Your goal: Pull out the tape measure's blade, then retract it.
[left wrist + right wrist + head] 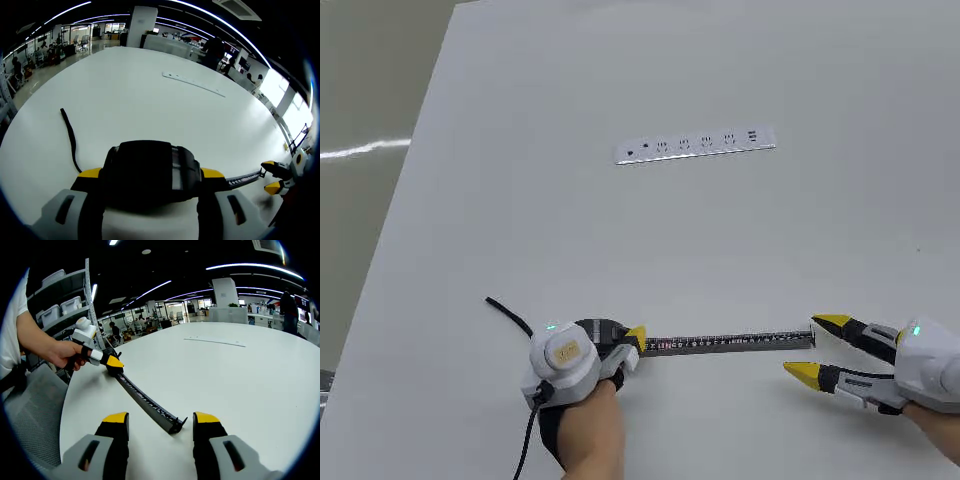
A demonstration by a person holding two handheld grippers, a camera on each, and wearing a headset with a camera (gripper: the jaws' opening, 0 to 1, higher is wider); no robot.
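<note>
A black tape measure rests on the white table with my left gripper shut on its body. Its dark blade lies pulled out flat to the right. The blade's end hook sits between the yellow tips of my right gripper, which is open and not touching it. In the right gripper view the blade runs back to the left gripper, held by a hand. From the left gripper view the right gripper appears at the far right.
A long white power strip lies flat further back on the table. A thin black strap trails left from the tape measure. The table's left edge drops to the floor. Shelving and a chair stand beyond the table.
</note>
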